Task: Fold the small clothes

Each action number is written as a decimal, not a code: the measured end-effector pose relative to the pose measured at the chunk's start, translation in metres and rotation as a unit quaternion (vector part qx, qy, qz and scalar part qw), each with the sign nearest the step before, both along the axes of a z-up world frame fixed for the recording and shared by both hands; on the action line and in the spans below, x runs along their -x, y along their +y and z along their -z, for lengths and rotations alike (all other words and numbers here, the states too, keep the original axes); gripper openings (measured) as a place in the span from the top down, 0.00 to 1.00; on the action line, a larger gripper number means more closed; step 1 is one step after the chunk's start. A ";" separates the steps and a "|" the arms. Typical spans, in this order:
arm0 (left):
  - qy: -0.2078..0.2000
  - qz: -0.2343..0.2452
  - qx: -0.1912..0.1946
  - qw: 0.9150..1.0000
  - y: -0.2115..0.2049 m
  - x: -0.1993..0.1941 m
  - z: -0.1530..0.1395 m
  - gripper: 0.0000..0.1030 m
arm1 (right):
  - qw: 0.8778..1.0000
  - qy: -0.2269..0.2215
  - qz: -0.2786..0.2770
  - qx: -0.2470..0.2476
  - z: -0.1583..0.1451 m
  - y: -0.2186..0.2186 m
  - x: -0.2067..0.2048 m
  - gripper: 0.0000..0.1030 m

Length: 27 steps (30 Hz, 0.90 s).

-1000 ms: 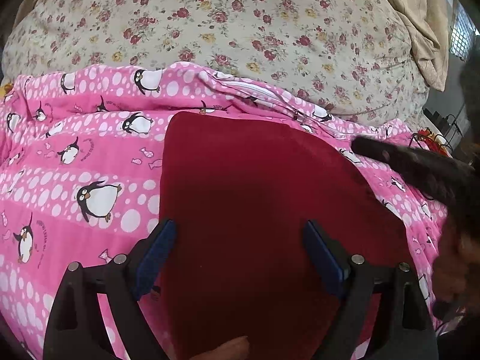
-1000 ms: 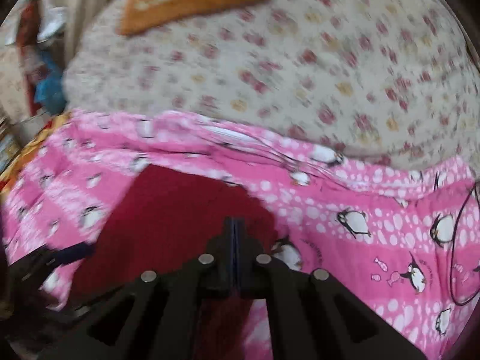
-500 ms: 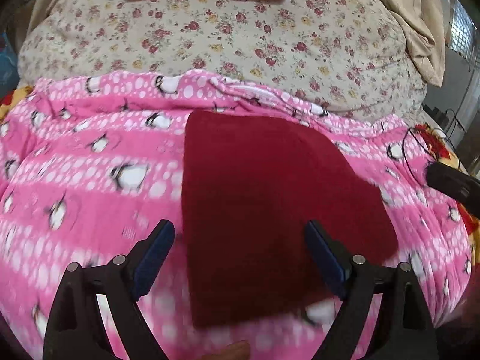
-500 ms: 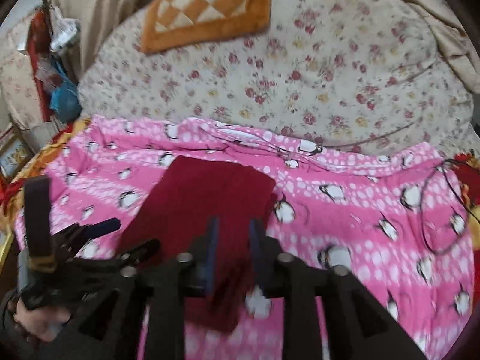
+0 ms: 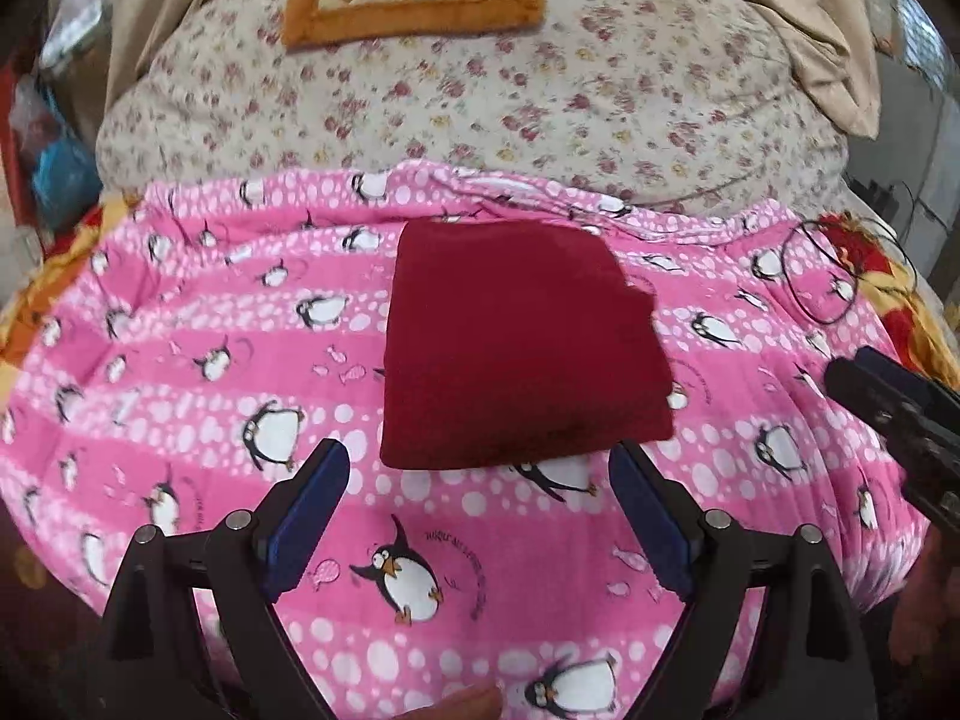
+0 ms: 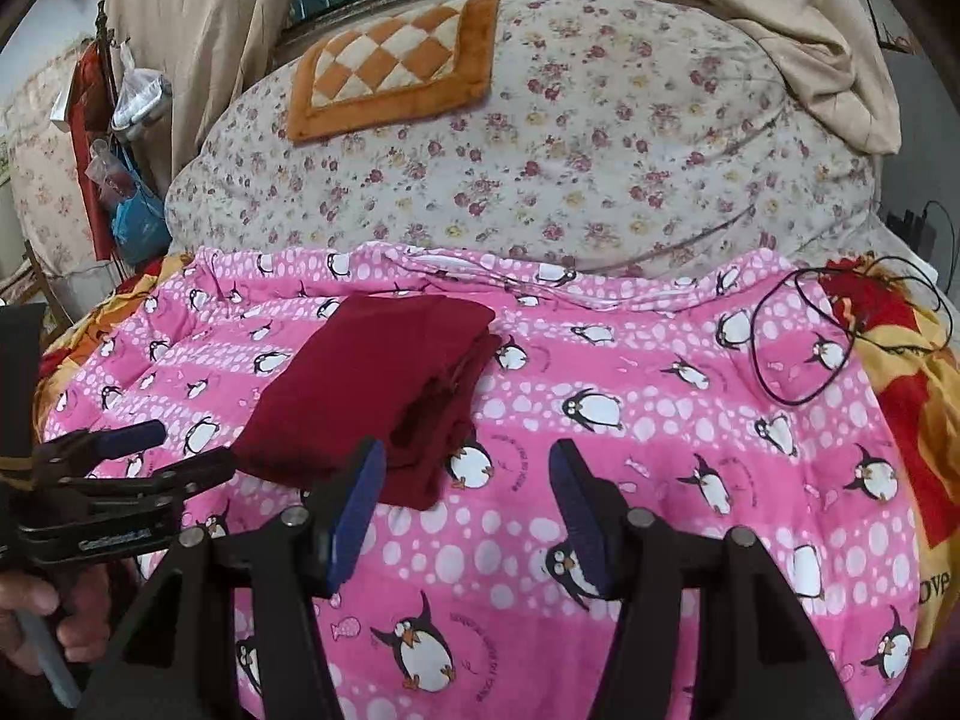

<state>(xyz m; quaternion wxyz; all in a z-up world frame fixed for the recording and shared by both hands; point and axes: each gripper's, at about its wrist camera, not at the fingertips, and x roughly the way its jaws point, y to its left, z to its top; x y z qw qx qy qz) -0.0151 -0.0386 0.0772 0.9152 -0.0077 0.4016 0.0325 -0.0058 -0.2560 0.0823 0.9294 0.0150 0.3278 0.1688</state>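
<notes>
Both grippers have backed off the folded red garment (image 5: 516,342); left gripper (image 5: 480,516) wide, right gripper (image 6: 465,510) opening, empty; folding looks finished; next, set it aside.

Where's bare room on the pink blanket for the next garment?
Free: between folded red cloth and black cable, and the near strip under the right gripper, whose jaws are opening, empty. Crowded: the cloth's left, by the left gripper.

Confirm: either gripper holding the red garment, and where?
Neither. Left gripper open, right gripper opening, both empty; folded red garment lies free on the penguin blanket.
</notes>
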 end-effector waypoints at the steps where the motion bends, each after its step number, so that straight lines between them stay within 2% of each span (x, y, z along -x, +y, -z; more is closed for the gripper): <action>1: -0.006 0.003 -0.005 1.000 -0.004 0.003 -0.006 0.33 | 1.000 0.002 0.004 -0.003 0.000 -0.003 0.000 0.42; 5: -0.021 0.004 -0.008 1.000 -0.011 0.008 -0.021 0.33 | 1.000 0.008 0.008 -0.018 0.000 -0.006 -0.001 0.42; 10: -0.017 0.011 0.004 1.000 -0.015 0.005 -0.024 0.33 | 1.000 0.002 -0.003 -0.006 0.000 0.003 0.001 0.42; 13: -0.020 0.011 0.008 1.000 -0.014 -0.001 -0.024 0.33 | 1.000 -0.002 0.002 -0.016 -0.001 0.005 0.001 0.42; 19: -0.016 0.000 0.000 1.000 -0.004 -0.023 -0.007 0.33 | 1.000 -0.003 0.013 -0.011 0.001 0.010 -0.004 0.42; 23: -0.024 -0.012 -0.021 0.999 0.003 -0.029 0.009 0.33 | 0.999 -0.013 0.032 -0.005 0.000 0.014 -0.007 0.42; 27: 0.007 -0.008 0.009 1.000 0.013 -0.036 0.025 0.33 | 0.999 -0.004 0.036 -0.005 0.004 0.018 -0.012 0.42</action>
